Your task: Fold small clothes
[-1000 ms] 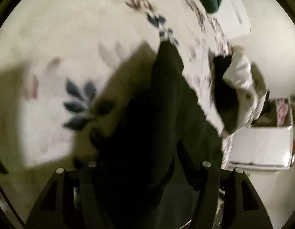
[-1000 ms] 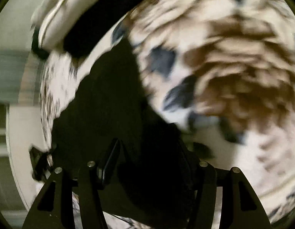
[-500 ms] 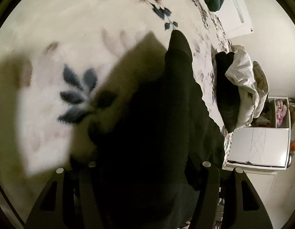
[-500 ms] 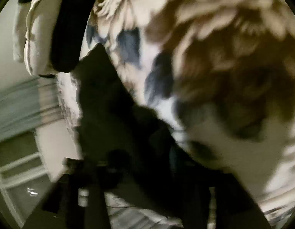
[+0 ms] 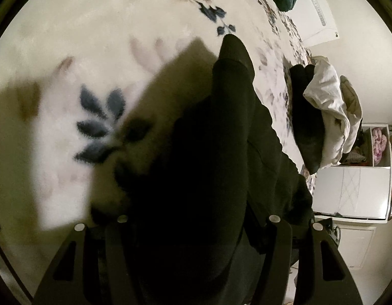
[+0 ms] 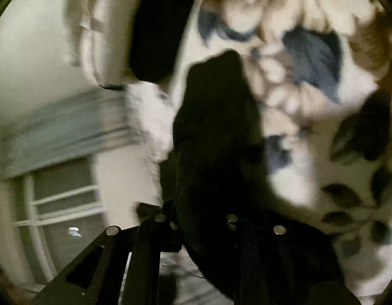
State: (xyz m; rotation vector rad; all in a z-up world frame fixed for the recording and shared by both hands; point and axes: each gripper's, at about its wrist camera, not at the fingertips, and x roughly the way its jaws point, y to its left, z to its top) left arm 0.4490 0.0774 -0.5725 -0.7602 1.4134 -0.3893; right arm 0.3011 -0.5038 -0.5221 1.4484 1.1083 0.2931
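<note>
I see a dark, soft garment (image 5: 208,157) draped between my left gripper (image 5: 196,228) fingers, its narrow rounded end reaching toward twelve o'clock over the fluffy cream blanket (image 5: 94,38) printed with blue leaves. The left fingers stand partly apart with cloth bunched between them; I cannot tell whether the pads press it. My right gripper (image 6: 196,218) is closing, the same dark garment (image 6: 216,127) between its fingers. At three o'clock in the left view a pile of clothes (image 5: 325,109), black and white, sits at the bed's edge above a white cabinet (image 5: 353,193). Bare blanket lies from nine to twelve o'clock.
</note>
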